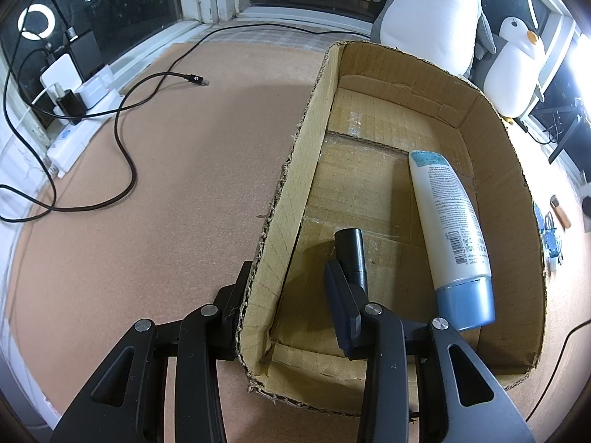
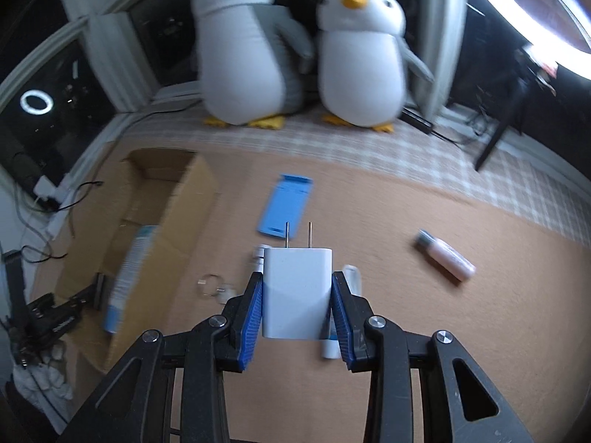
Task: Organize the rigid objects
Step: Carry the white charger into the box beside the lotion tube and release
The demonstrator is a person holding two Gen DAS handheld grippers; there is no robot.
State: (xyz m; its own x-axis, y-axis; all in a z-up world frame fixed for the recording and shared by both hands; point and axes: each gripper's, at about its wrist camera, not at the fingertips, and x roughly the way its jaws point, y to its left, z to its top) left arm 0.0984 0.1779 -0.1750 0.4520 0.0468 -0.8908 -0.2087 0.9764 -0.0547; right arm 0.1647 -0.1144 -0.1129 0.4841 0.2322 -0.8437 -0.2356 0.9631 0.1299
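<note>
The left gripper (image 1: pixel 291 295) has its jaws clamped on the near side wall of the cardboard box (image 1: pixel 491 140), one finger outside and one inside, steadying it on the tabletop (image 1: pixel 166 192). A white tube with a blue cap (image 1: pixel 450 221) and a small black cylinder (image 1: pixel 352 254) already lie in the box. The right gripper (image 2: pixel 297 291) has its jaws clamped on a white plug adapter (image 2: pixel 295 288), prongs pointing away, held clear above the tabletop, with the box off toward the left edge. So the step in hand looks like carrying the adapter to the box. Next it must pass over the wall and be let go in a free spot. A blue phone stand (image 2: pixel 286 208), a pink bottle (image 2: pixel 445 256) and a few small items remain out on the tabletop.
</note>
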